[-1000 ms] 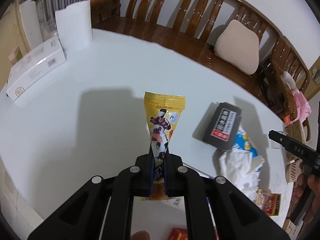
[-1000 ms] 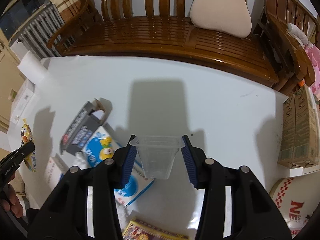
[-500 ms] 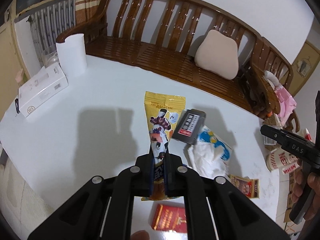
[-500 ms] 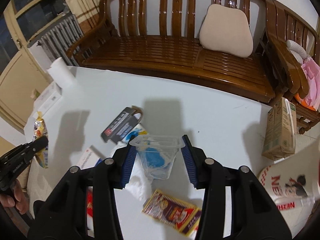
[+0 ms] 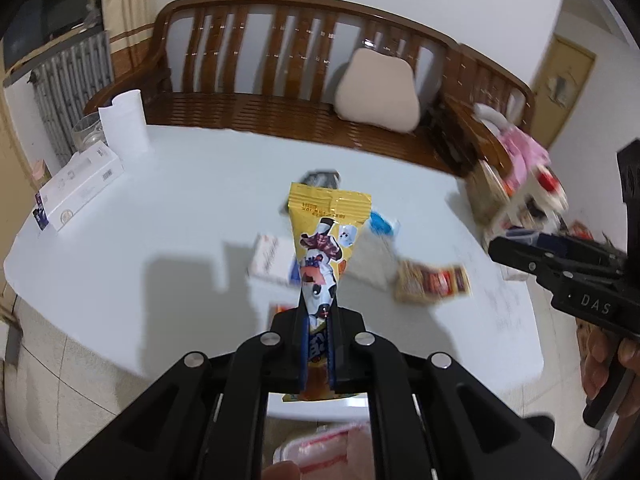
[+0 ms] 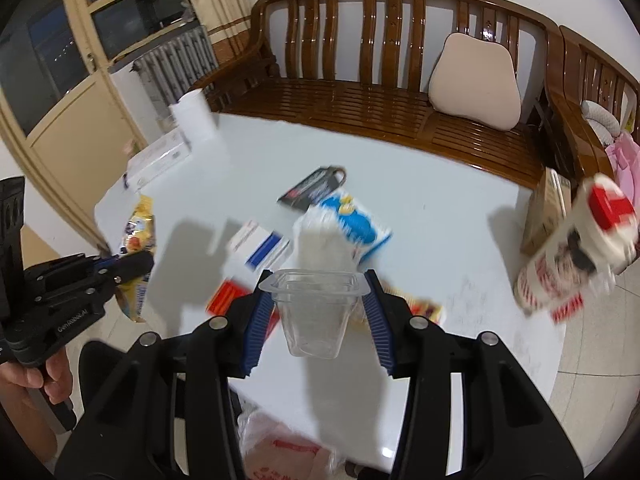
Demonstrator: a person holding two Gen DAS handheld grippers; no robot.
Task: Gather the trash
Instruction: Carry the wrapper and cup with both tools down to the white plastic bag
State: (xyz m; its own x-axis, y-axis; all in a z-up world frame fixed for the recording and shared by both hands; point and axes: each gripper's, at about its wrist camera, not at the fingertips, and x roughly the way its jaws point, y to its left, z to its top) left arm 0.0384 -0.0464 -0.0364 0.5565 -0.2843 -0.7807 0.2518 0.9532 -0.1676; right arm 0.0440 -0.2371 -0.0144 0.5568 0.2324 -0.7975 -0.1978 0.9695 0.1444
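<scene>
My left gripper (image 5: pixel 319 344) is shut on a yellow snack wrapper (image 5: pixel 326 240) and holds it upright above the near edge of the white table (image 5: pixel 160 208). My right gripper (image 6: pixel 316 304) is shut on a clear plastic cup (image 6: pixel 314 312), held above the table's near side. Each gripper also shows in the other's view: the right one (image 5: pixel 520 250) at the right, the left one (image 6: pixel 136 262) at the left. A plastic bag with red print (image 6: pixel 280 452) lies below, near the table's front edge; it also shows in the left wrist view (image 5: pixel 332 448).
On the table lie a blue-and-white packet (image 6: pixel 356 224), a dark box (image 6: pixel 312 188), a white-and-blue carton (image 6: pixel 260 250), a red box (image 6: pixel 228 296) and a brown sachet (image 5: pixel 432 284). A paper roll (image 5: pixel 124 120) and white box (image 5: pixel 80 188) stand far left. A noodle cup (image 6: pixel 572 264) stands right. A wooden bench (image 6: pixel 380 108) lies behind.
Both grippers have pulled back and up from the table, each keeping its item. More of the table, the floor and the plastic bag below have come into view.
</scene>
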